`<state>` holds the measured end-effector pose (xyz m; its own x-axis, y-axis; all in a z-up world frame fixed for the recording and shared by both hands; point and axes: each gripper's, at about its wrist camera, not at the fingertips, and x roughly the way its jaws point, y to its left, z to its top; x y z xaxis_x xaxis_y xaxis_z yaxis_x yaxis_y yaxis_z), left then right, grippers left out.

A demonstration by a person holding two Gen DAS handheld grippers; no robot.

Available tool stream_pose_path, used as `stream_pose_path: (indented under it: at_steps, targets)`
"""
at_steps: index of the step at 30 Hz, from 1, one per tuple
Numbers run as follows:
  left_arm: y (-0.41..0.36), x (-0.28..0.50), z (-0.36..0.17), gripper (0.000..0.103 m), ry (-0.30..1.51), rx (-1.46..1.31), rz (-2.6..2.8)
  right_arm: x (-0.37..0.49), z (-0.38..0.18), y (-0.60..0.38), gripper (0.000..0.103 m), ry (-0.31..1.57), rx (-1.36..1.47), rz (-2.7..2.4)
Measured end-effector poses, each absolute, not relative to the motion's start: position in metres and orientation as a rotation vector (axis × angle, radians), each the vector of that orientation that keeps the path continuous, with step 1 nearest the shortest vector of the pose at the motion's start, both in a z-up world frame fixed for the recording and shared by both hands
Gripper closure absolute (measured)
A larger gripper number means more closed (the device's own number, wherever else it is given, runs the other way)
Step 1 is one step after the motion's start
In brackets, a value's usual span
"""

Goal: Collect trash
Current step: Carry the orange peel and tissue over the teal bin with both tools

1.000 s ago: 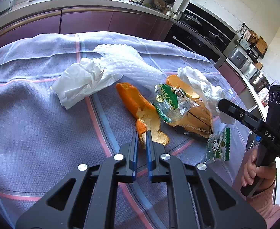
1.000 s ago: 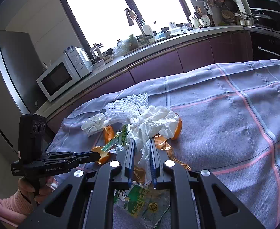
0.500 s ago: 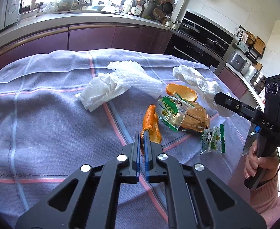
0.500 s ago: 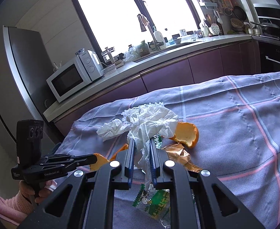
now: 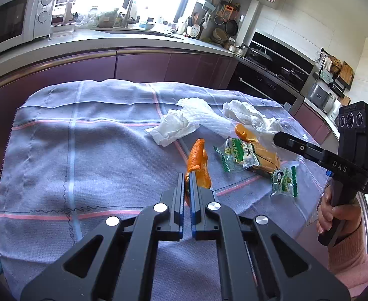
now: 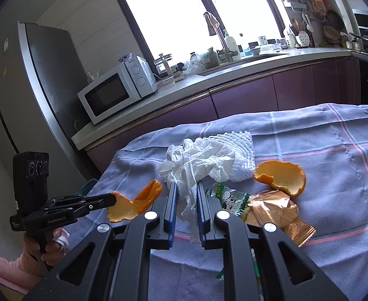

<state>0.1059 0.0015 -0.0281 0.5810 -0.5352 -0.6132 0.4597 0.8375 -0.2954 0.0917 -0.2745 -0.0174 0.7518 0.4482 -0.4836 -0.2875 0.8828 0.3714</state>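
Note:
My left gripper (image 5: pixel 187 175) is shut on an orange peel (image 5: pixel 197 163) and holds it above the purple cloth (image 5: pixel 83 163). The peel also shows in the right wrist view (image 6: pixel 136 204), clamped by the left gripper (image 6: pixel 112 199). My right gripper (image 6: pixel 186 188) is shut on a crumpled white tissue (image 6: pixel 196 163) and holds it up; it also shows in the left wrist view (image 5: pixel 275 136), with the tissue (image 5: pixel 249 118) in it. A second orange peel (image 6: pixel 281 176), a brown wrapper (image 6: pixel 276 209), green wrappers (image 5: pixel 236 154) and white foam netting (image 6: pixel 241 150) lie on the cloth.
Another white tissue (image 5: pixel 174 130) lies left of the netting. A small green wrapper (image 5: pixel 284 181) sits near the cloth's right edge. Purple cabinets (image 5: pixel 144 65) and a counter with a microwave (image 6: pixel 113 92) run behind the table. A fridge (image 6: pixel 33 87) stands at the left.
Both grippers have risen and pulled back. The left one lifted the orange peel off the cloth. The right one lifted the white tissue clear of the pile.

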Motion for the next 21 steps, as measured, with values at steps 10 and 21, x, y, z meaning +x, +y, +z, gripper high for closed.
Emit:
stream_pose_path:
  at_steps: [10,21]
  targets:
    - [0.051,0.089,-0.015,0.099,0.704,-0.132,-0.506,0.101,-0.016,-0.228,0.090,0.622,0.241,0.524]
    - [0.139,0.066,0.002,0.099,0.649,-0.193,-0.320,0.119,-0.010,-0.152,0.090,0.655,0.163,0.700]
